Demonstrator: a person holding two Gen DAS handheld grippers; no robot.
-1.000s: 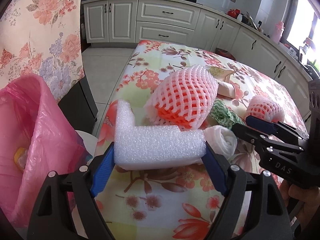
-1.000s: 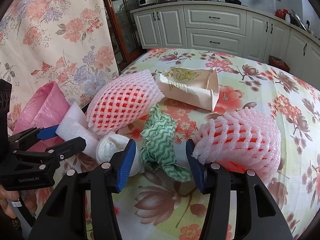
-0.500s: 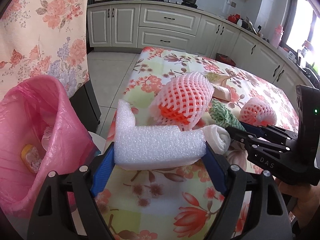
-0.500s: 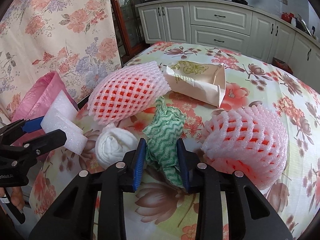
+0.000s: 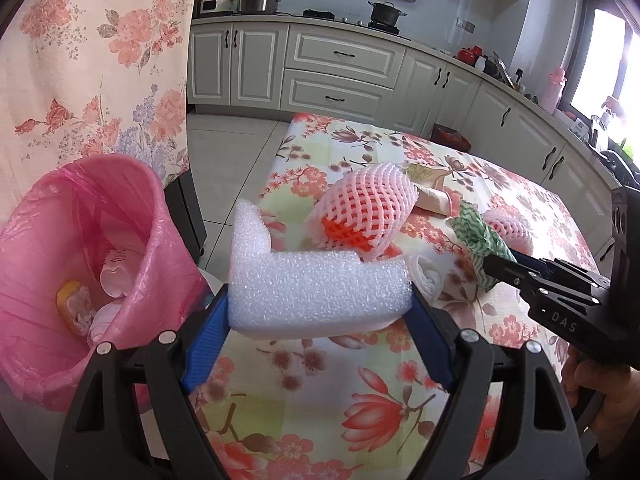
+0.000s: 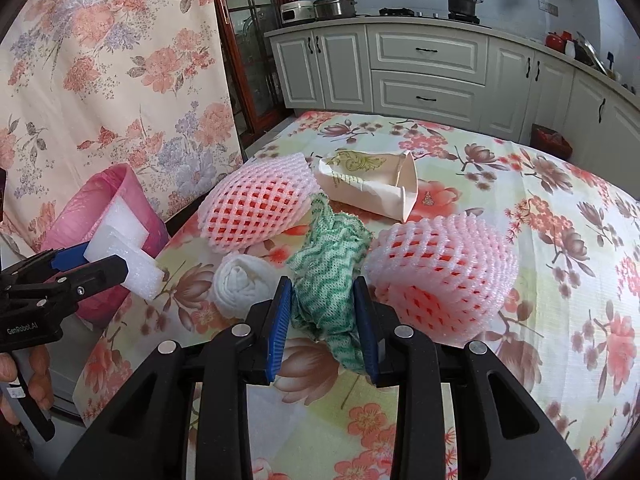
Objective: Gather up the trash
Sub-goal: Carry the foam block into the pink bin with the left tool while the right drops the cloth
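My left gripper [image 5: 320, 308] is shut on a white L-shaped foam block [image 5: 312, 284], held above the near left corner of the flowered table [image 5: 360, 412]. The pink-lined trash bin [image 5: 80, 264] stands just left of it, with some trash inside. My right gripper [image 6: 322, 304] is shut on a green-and-white wavy cloth [image 6: 328, 264], lifted off the table. Two pink foam fruit nets [image 6: 256, 204] [image 6: 440, 272], a rolled white tissue [image 6: 240, 284] and a flattened beige paper carton [image 6: 372, 184] lie on the table around it.
A flowered curtain [image 5: 92, 64] hangs behind the bin. White kitchen cabinets [image 6: 424, 68] with pots on the counter run along the back. A person's hand [image 5: 608, 404] holds the right gripper's handle at the right edge of the left wrist view.
The right gripper closed on the green cloth and lifted it. The left gripper rose with the foam block and drew back toward the pink bin, which shows more of its inside.
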